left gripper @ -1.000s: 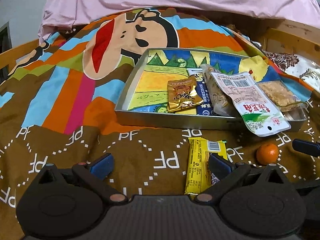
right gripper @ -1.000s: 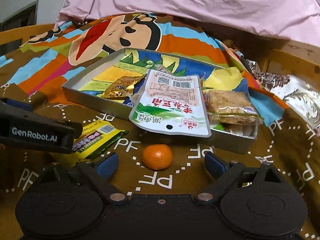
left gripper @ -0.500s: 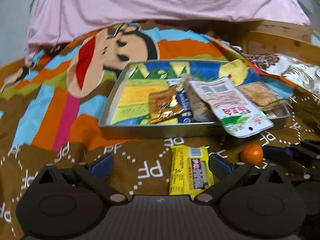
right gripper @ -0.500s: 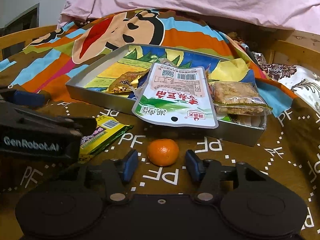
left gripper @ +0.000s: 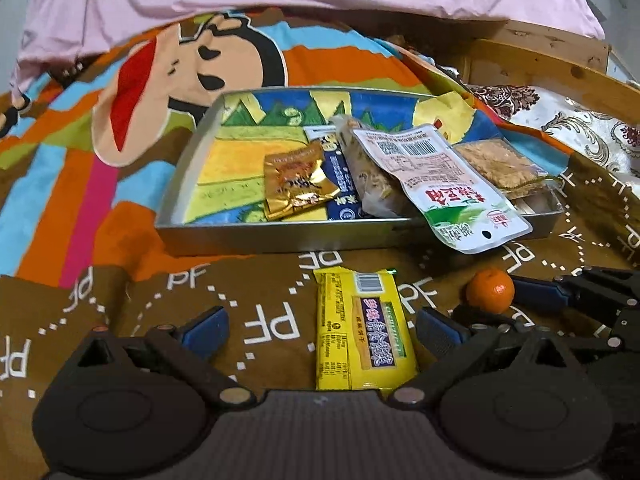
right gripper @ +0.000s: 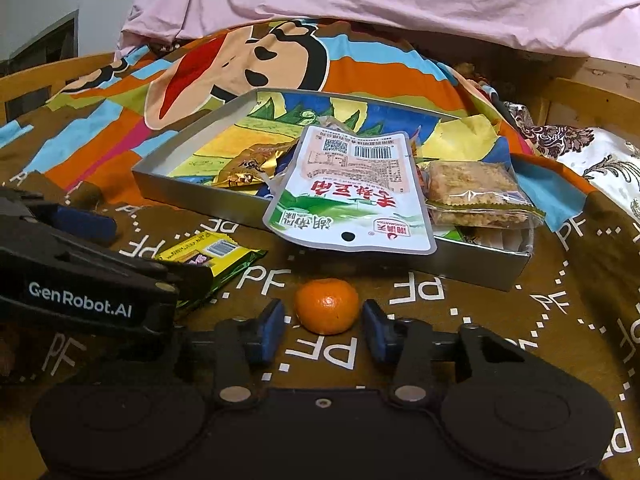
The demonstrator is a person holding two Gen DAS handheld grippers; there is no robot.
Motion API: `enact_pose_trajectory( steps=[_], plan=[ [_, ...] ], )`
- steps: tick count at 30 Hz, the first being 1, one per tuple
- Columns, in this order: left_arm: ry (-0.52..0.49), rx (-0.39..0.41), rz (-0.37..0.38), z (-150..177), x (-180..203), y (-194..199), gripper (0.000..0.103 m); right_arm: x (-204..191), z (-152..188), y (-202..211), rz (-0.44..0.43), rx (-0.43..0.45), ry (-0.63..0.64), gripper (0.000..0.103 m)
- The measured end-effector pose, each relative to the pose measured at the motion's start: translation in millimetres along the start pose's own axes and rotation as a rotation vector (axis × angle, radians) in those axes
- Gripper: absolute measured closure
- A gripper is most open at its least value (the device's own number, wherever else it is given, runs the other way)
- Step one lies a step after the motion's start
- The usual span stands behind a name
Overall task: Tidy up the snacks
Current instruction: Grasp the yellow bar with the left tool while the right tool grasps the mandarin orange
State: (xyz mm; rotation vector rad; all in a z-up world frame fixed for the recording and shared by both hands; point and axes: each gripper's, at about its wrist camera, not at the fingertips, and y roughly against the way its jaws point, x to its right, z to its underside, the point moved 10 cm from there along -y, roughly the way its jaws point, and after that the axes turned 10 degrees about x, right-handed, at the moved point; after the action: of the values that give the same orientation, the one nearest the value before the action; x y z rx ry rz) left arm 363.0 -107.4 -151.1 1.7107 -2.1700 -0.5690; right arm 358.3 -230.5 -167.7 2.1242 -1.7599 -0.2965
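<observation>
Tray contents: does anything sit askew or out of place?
Yes. The white-and-green pouch lies tilted on the other packets, its lower end hanging over the tray's near wall. A yellow packet and a tangerine lie outside on the blanket, the tangerine between the closing right gripper's fingers.

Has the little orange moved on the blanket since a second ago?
No. In the right wrist view the orange sits at the same white PF print on the blanket, in front of the tray; only the right gripper jaws are closing around it.

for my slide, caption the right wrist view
Right gripper closing around a small orange in front of the snack tray.
</observation>
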Motion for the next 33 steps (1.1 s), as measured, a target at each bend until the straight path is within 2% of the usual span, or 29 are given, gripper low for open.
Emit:
enact_pose_trajectory(
  steps=[7,10,15,18,22,25,27,29,33],
  plan=[
    [-0.006,-0.018,0.019,1,3,-3,0.002,0,0,4,-0.011,0.001,0.024,0.067],
    [-0.005,-0.016,0.033,0,4,-2,0.01,1,0,4,-0.016,0.002,0.012,0.067],
    [-0.007,-0.032,0.07,1,10,-3,0.034,1,0,5,-0.015,0.003,0.015,0.067],
    [-0.052,-0.051,0.073,3,16,-4,0.042,3,0,5,-0.012,0.002,0.001,0.067],
    [-0.118,-0.106,0.069,7,23,-6,0.044,7,-1,5,-0.008,0.004,-0.023,0.067],
    [-0.079,-0.128,0.075,7,22,-7,0.049,5,-2,10,-0.011,0.017,-0.008,0.067],
    [-0.094,-0.127,0.069,7,23,-6,0.05,5,-4,15,-0.01,0.029,-0.002,0.067],
    [-0.102,-0.123,0.05,7,24,-4,0.05,7,-7,22,-0.008,0.04,-0.006,0.067],
    [-0.046,-0.114,0.008,2,22,8,0.05,16,-15,43,0.012,0.068,-0.028,0.067]
  ],
)
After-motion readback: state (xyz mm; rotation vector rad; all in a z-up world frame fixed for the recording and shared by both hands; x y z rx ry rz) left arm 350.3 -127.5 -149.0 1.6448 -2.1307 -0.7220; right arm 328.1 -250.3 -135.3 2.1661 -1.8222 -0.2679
